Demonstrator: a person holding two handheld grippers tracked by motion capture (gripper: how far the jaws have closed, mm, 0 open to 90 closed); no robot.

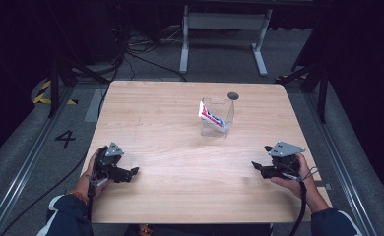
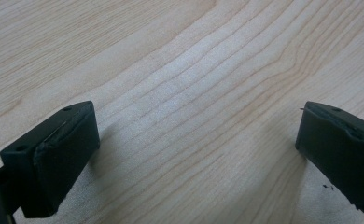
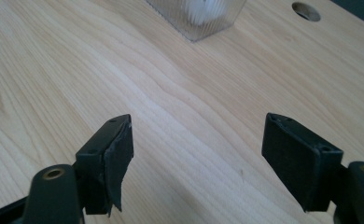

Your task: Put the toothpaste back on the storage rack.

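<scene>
A: What does the high view give?

B: A wooden table (image 1: 180, 147). Toward its far right stands a clear plastic container (image 1: 218, 118) with a red, white and blue toothpaste tube (image 1: 210, 116) leaning inside it, and a small round hole (image 1: 233, 95) in the tabletop just behind. The left gripper (image 1: 132, 173) sits low over the near left part of the table, the right gripper (image 1: 260, 158) over the near right; both are well apart from the container.

A: And the left gripper view?

B: Its two black jaws stand wide apart over bare wood grain (image 2: 189, 93), with nothing between them.

A: The right gripper view?

B: Again the jaws are spread wide and empty. Beyond them, at the top edge, is the lower part of the clear container (image 3: 199, 18), blurred, with something white inside. The round hole (image 3: 306, 11) lies to its right.
</scene>
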